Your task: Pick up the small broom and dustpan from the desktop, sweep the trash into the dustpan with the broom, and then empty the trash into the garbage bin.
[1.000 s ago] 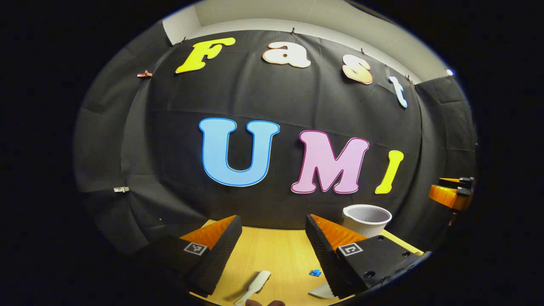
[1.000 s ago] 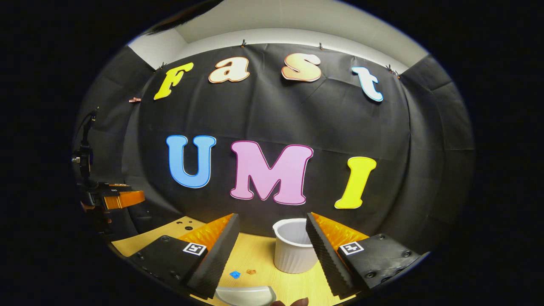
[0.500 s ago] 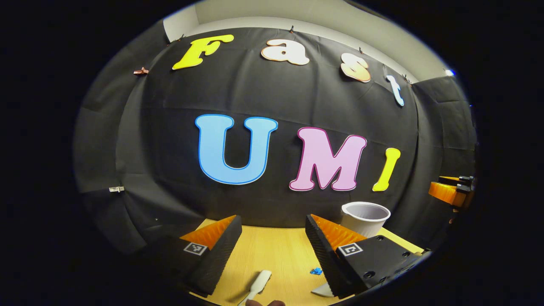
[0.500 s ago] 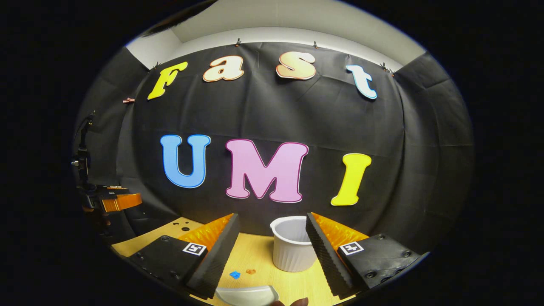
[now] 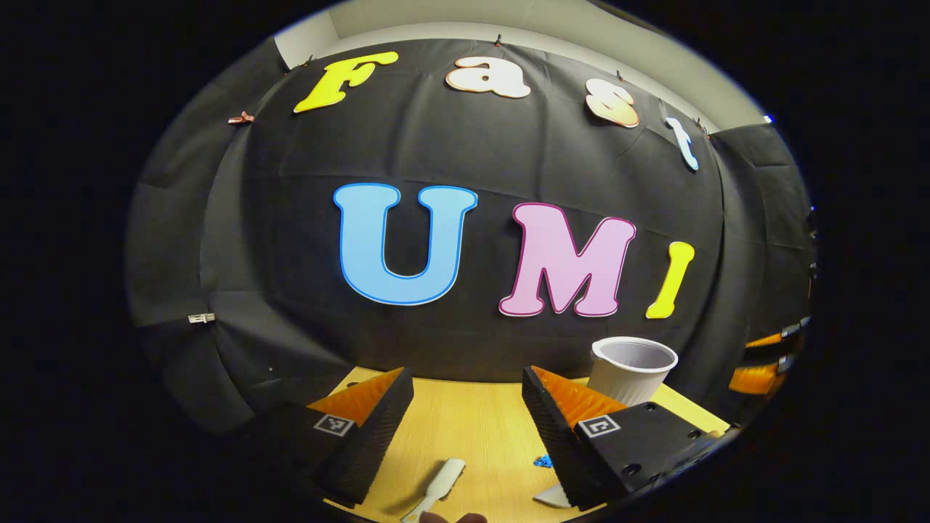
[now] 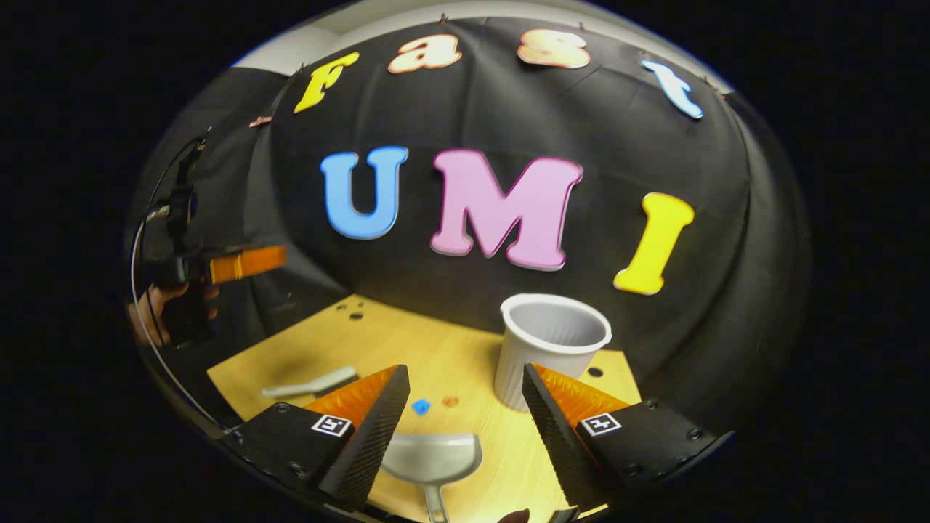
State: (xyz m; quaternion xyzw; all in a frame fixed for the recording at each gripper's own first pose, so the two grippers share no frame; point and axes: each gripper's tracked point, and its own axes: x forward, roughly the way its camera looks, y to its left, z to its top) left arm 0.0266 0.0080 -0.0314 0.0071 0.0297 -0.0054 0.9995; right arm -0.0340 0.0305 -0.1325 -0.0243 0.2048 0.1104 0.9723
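White dustpan (image 6: 431, 459) handle cut off near, mouth facing far. Broom (image 6: 311, 383) part-hidden behind left finger, lying left-right. Both grippers (image 5: 468, 428) (image 6: 465, 428) gape, empty.

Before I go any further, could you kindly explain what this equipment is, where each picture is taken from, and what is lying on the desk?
There is no robot here: a person holds a two-finger tool in each hand, and each tool carries a fisheye camera looking along its own fingers. In the left gripper view, the left tool is open above the wooden desk, holding nothing. Between its fingers lies the small white broom. In the right gripper view, the right tool is also open and empty, with the grey dustpan on the desk between its fingers. Beyond it lie a blue scrap and an orange scrap, the trash, and beside them stands a white cup-shaped bin. At that view's left, a hand holds the left tool.
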